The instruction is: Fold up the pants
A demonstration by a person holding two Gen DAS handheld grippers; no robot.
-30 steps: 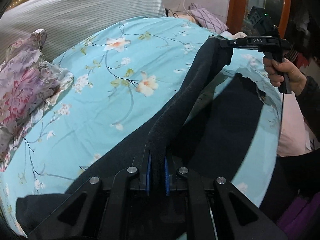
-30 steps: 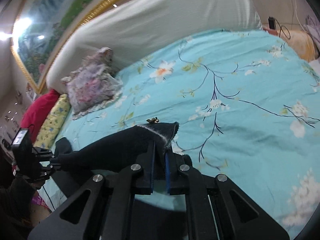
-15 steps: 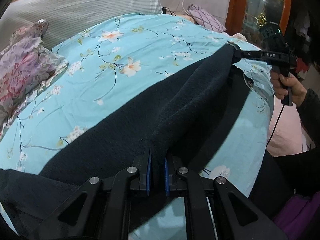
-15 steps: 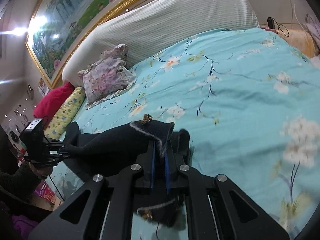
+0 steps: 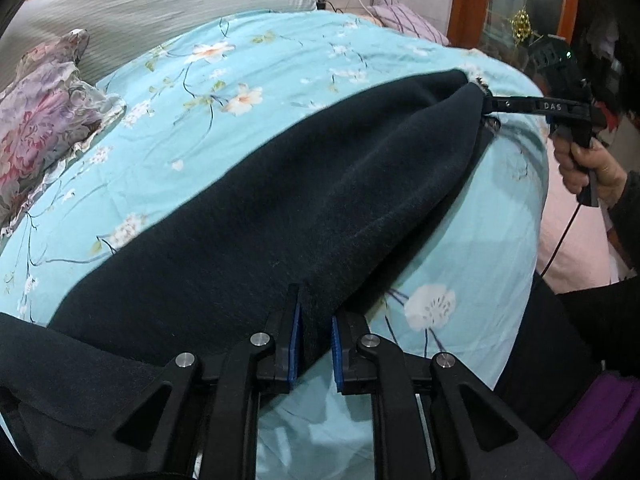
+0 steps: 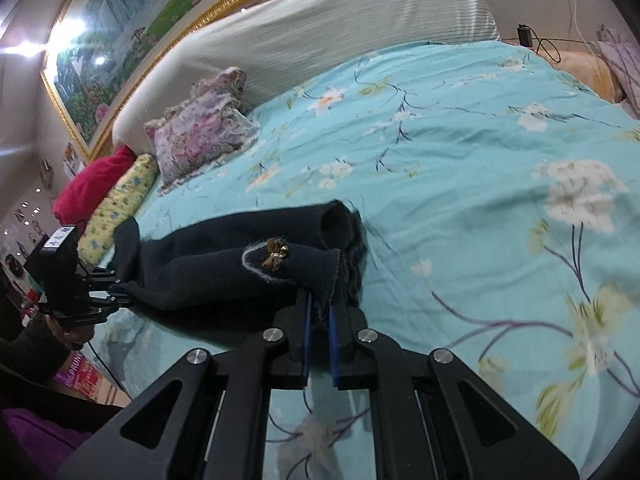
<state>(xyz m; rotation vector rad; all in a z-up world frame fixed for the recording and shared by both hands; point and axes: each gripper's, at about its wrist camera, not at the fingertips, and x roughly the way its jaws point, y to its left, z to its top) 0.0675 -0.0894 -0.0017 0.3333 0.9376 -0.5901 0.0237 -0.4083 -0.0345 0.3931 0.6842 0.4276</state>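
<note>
Dark pants [image 5: 280,200] lie lengthwise on the turquoise floral bedspread [image 5: 224,92]. My left gripper [image 5: 314,344] is shut on one end of the pants near the bed's front edge. My right gripper [image 6: 318,338] is shut on the other end, by a small bow trim [image 6: 274,254]; it also shows in the left wrist view [image 5: 490,106] at the far right. The left gripper shows in the right wrist view [image 6: 124,294] at the far left. The fabric is stretched between them, low over the bed.
A floral pillow [image 5: 36,136] lies at the left near the striped headboard [image 6: 320,36]. Red [image 6: 88,188] and yellow [image 6: 120,204] pillows lie beyond it. A cable and charger [image 6: 528,36] sit at the far corner. The bed edge [image 5: 536,200] drops off at right.
Both grippers have lowered and carried the pants further onto the bed. The raised, narrow fold has spread out wide and flat over the bedspread.
</note>
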